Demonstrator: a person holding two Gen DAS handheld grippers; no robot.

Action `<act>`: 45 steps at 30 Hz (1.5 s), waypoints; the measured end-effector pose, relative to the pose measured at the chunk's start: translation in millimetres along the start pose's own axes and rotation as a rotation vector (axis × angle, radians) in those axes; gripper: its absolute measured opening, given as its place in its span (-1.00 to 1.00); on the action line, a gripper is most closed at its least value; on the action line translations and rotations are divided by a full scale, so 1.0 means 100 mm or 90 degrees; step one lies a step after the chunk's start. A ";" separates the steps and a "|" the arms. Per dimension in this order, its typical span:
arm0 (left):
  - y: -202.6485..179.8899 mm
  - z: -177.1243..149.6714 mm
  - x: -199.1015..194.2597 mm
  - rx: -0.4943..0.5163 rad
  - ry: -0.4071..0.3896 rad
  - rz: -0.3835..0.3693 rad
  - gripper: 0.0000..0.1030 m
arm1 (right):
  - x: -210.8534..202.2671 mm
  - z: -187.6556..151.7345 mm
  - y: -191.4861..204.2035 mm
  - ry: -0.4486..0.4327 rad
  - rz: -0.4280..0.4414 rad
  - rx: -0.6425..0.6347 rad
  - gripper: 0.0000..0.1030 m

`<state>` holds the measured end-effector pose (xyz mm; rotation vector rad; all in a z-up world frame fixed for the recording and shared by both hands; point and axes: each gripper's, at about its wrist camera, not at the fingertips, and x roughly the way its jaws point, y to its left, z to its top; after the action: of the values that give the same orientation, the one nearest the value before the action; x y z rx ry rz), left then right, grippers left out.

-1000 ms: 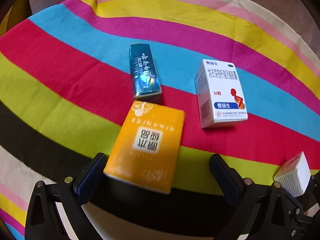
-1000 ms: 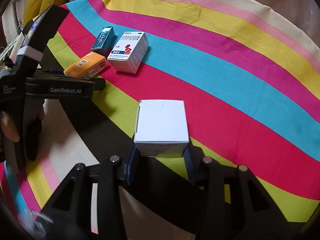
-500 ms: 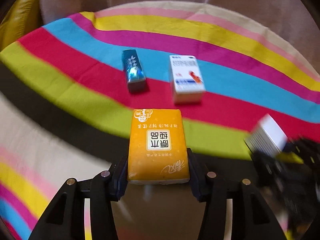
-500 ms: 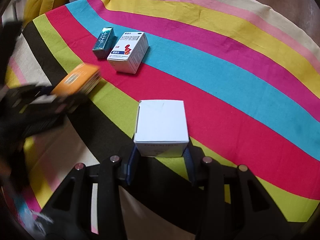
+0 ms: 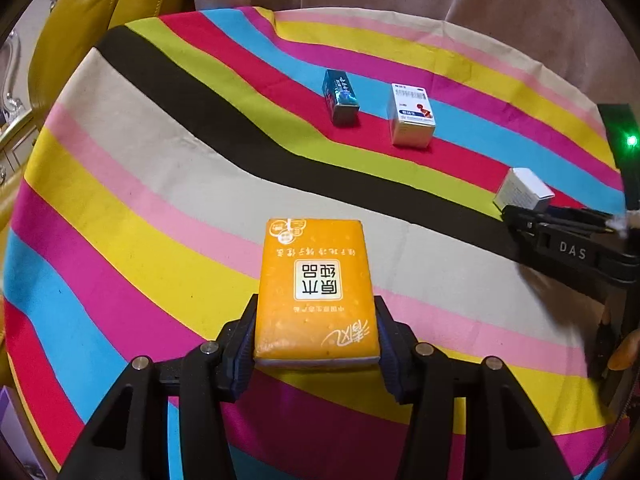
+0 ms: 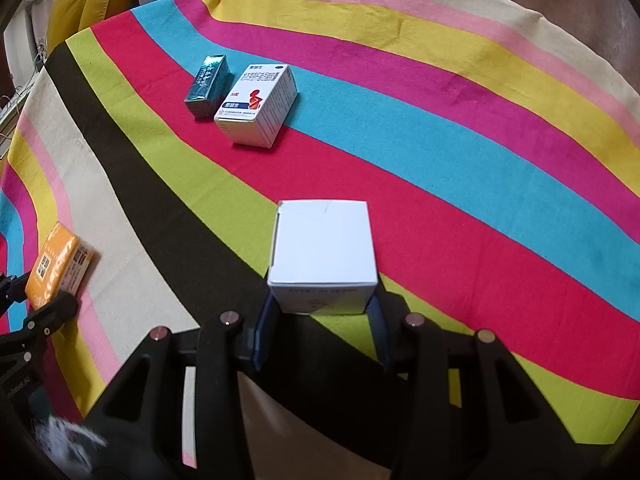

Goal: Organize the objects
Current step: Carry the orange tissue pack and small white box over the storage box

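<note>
The left gripper [image 5: 316,354] clamps the orange tissue pack [image 5: 316,288] over the striped desk [image 5: 140,184], while the right gripper [image 6: 322,320] pinches the white box [image 6: 324,248]. Set each down square beside the teal box [image 5: 340,98] and medicine box [image 5: 412,114], fingers released only once it rests; whether the pack is already touching cloth is probably not decidable here.

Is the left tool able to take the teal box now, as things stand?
Probably not. The left tool is shut on the orange tissue pack, so nothing more fits between its pads. The teal box lies far across the striped cloth, though nothing blocks the way.
</note>
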<state>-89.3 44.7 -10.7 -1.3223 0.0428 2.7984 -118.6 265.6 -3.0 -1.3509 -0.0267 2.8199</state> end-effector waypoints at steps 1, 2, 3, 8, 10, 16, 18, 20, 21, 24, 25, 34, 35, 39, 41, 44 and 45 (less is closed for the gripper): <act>0.00 0.00 0.00 0.001 0.000 0.001 0.02 | 0.00 0.00 0.00 0.000 0.001 0.000 -0.13; 0.00 0.00 0.00 0.001 0.000 0.000 0.02 | 0.00 0.00 0.00 0.000 0.000 0.000 -0.13; 0.01 0.00 0.00 -0.001 0.000 -0.001 0.02 | 0.01 -0.01 0.01 0.000 0.000 -0.001 -0.13; 0.00 0.03 -0.01 0.001 0.000 0.002 0.02 | 0.00 -0.02 0.00 -0.001 -0.004 -0.004 -0.14; -0.05 0.10 0.10 0.003 0.001 0.003 0.02 | 0.00 -0.02 0.00 -0.001 -0.005 -0.005 -0.14; -0.04 0.07 0.06 0.002 0.001 0.003 0.02 | 0.00 -0.02 -0.02 -0.001 -0.001 -0.003 -0.14; -0.04 0.08 0.07 0.002 0.002 0.002 0.02 | 0.00 -0.02 -0.01 -0.002 -0.001 -0.004 -0.14; -0.04 0.08 0.06 0.002 0.002 0.001 0.02 | 0.00 -0.02 0.00 -0.001 -0.002 -0.004 -0.14; -0.04 0.09 0.06 0.001 0.002 0.000 0.02 | 0.00 -0.02 0.00 -0.001 -0.001 -0.005 -0.14; -0.03 0.08 0.05 0.000 0.002 -0.002 0.02 | -0.09 -0.10 0.00 0.003 0.011 0.009 -0.13; -0.03 0.09 0.05 0.000 0.002 -0.002 0.02 | -0.12 -0.14 0.01 0.005 0.014 0.011 -0.13; 0.00 0.09 0.06 -0.005 0.002 -0.008 0.02 | -0.59 -0.67 0.12 0.018 0.001 0.047 -0.14; 0.00 0.09 0.06 -0.003 0.003 -0.010 0.02 | -0.65 -0.74 0.15 0.018 -0.002 0.046 -0.14; -0.02 0.07 0.04 0.004 0.002 0.004 0.03 | -0.81 -0.92 0.23 0.020 0.003 0.058 -0.14; 0.00 0.05 0.01 0.001 0.005 0.001 0.03 | -0.89 -1.01 0.30 0.021 0.010 0.049 -0.14; 0.03 -0.07 -0.10 -0.004 0.014 0.000 0.03 | -0.97 -1.12 0.40 0.024 0.013 0.025 -0.13; 0.05 -0.14 -0.17 -0.008 0.014 -0.010 0.02 | -1.00 -1.15 0.41 0.024 0.015 0.021 -0.14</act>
<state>-68.4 38.1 -6.7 -1.3492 0.0165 2.7762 33.2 223.5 1.6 -1.4070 0.0359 2.8002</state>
